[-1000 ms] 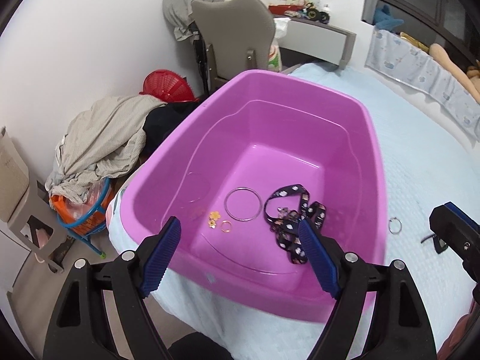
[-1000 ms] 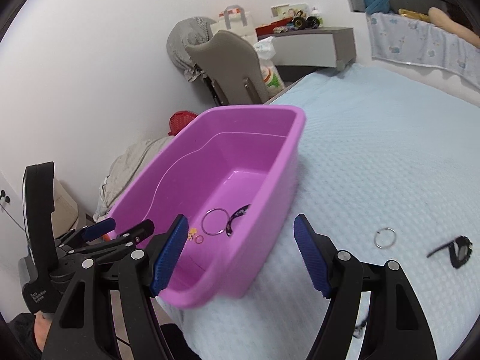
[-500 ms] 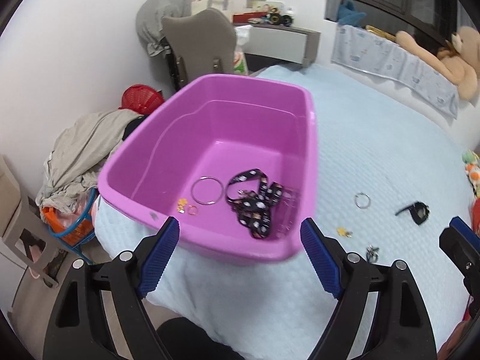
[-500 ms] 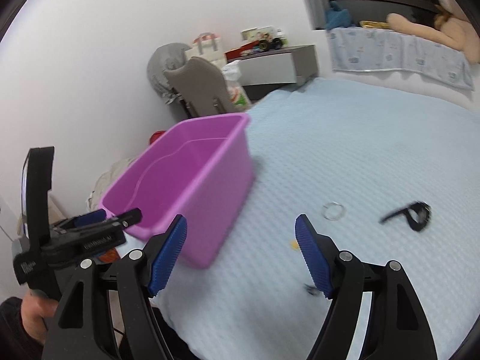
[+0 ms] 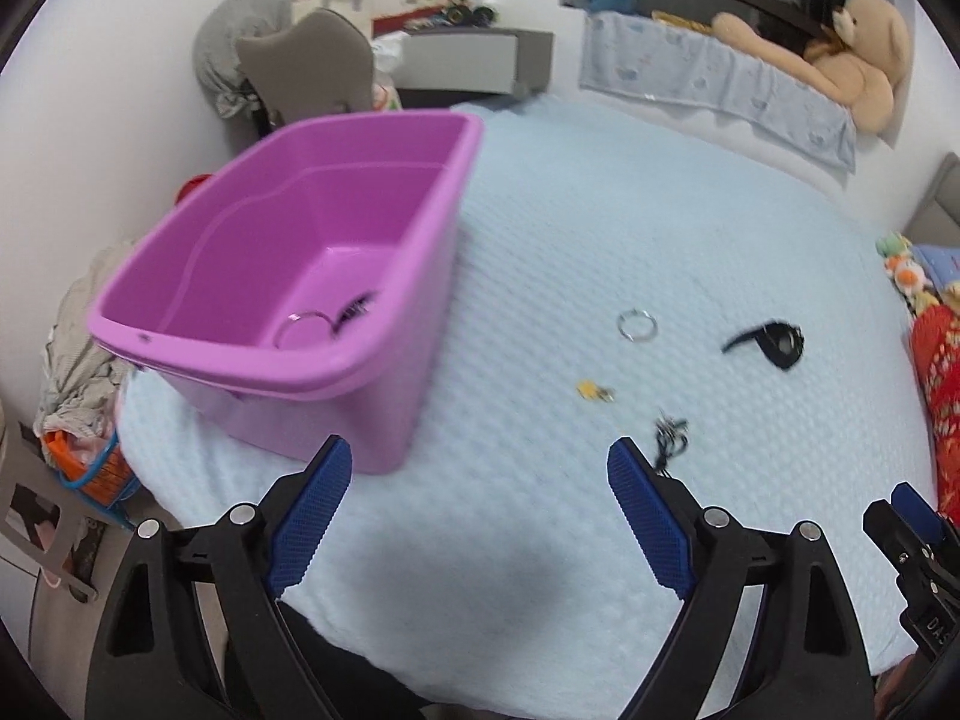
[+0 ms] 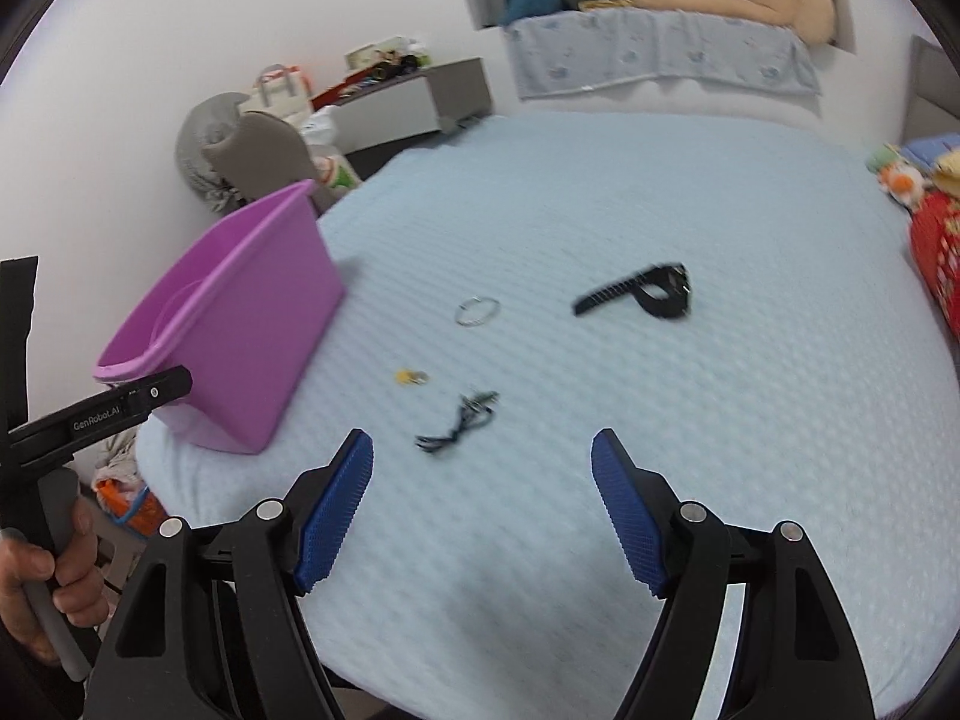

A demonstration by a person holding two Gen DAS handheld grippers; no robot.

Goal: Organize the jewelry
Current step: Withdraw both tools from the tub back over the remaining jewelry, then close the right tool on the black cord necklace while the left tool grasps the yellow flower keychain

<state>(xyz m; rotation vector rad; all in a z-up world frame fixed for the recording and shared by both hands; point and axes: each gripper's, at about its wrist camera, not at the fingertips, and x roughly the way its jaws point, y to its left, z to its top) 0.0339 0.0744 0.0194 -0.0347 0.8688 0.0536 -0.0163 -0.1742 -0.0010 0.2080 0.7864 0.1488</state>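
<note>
- Loose jewelry on the blue bedspread [image 6: 600, 210], right of the purple bin [image 5: 336, 276]: silver ring [image 5: 638, 324], black strap [image 5: 771, 345], small yellow charm [image 5: 594, 390], dark tangled chain [image 5: 671, 435]
- Same four in the right view: ring [image 6: 477, 311], strap [image 6: 642, 294], charm [image 6: 411, 377], chain [image 6: 459, 423]
- All four apart from each other, none touching the bin; the chain lies nearest both grippers
- Bin sits at the bed's left corner; inside, a large silver hoop [image 5: 303, 330] with a dark patterned band [image 5: 354, 309] touching it
- Left gripper [image 5: 480, 516]: jaws spread wide and have just been opening further, nothing between the pads, hanging over bare bedspread between bin and chain
- Right gripper [image 6: 480, 510]: jaws wide apart, nothing between them, over bedspread with the chain just beyond its left pad
- Right gripper's tip shows at the left view's lower right edge; the left gripper's body and the hand [image 6: 42, 588] on its handle show at the right view's left edge
- Both views motion-blurred, small pieces not sharp
- Beyond: teddy bear [image 5: 858, 54] on the sill, grey chair [image 5: 306, 69], clothes pile [image 5: 78, 354] on the floor left of the bed
</note>
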